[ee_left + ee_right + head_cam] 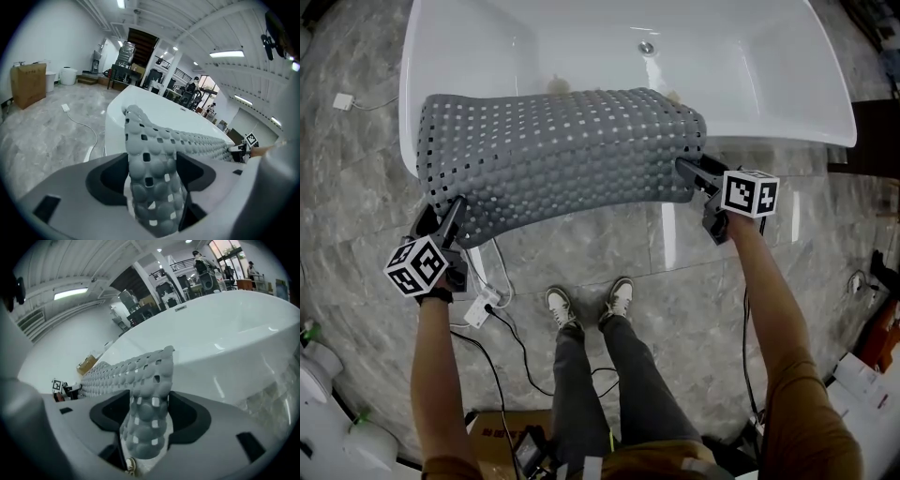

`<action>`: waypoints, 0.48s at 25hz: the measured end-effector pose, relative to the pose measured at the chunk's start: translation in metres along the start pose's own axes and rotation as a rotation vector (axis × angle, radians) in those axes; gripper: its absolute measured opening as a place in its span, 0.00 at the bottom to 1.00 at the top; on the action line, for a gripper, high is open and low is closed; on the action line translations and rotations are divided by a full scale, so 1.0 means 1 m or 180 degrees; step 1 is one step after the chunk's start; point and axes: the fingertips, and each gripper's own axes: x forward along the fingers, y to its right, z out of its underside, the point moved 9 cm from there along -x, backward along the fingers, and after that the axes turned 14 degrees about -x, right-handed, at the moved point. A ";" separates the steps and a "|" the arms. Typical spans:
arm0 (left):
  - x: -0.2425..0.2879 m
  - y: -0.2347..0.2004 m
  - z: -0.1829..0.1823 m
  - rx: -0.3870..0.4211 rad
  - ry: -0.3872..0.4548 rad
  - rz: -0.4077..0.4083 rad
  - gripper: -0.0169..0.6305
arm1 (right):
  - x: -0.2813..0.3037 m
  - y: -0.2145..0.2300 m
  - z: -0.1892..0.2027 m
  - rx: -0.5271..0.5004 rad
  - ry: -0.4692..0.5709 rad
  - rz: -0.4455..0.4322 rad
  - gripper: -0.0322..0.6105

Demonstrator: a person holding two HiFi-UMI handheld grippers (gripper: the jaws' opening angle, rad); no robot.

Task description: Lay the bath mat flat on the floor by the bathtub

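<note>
The grey bath mat (pixel 562 155), bubbled and full of square holes, hangs stretched between my two grippers over the near rim of the white bathtub (pixel 408 84), above the marble floor. My left gripper (pixel 455 208) is shut on the mat's lower left corner. My right gripper (pixel 682 167) is shut on its right edge. In the left gripper view the mat (pixel 150 140) fills the gap between the jaws of the left gripper (pixel 151 171) and runs toward the tub (pixel 187 117). The right gripper view shows the mat (pixel 150 376) clamped in the right gripper (pixel 149 420) beside the tub wall (pixel 225 333).
The person's shoes (pixel 586 305) stand on the grey marble floor just in front of the tub. A white power strip with black cable (pixel 483 307) lies by the left foot. A white adapter (pixel 342 101) lies left of the tub. A cardboard box (pixel 497 427) sits behind the person.
</note>
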 end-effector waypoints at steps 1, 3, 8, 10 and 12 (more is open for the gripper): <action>-0.003 0.001 -0.001 -0.0036 -0.0006 0.0011 0.52 | -0.003 0.001 0.001 0.0056 0.0035 -0.0018 0.42; -0.007 0.002 -0.004 -0.0052 -0.0022 0.0031 0.49 | -0.007 -0.001 0.001 0.0087 0.0099 -0.0074 0.40; -0.021 0.015 -0.010 -0.0069 0.0081 0.0110 0.39 | -0.011 -0.014 -0.007 0.0062 0.0260 -0.0185 0.27; -0.025 0.024 -0.009 -0.0018 0.0089 0.0139 0.33 | -0.016 -0.022 -0.015 -0.0120 0.0290 -0.0160 0.20; -0.028 0.032 -0.009 0.0067 0.0096 0.0160 0.27 | -0.018 -0.028 -0.025 -0.0335 0.0274 -0.0122 0.17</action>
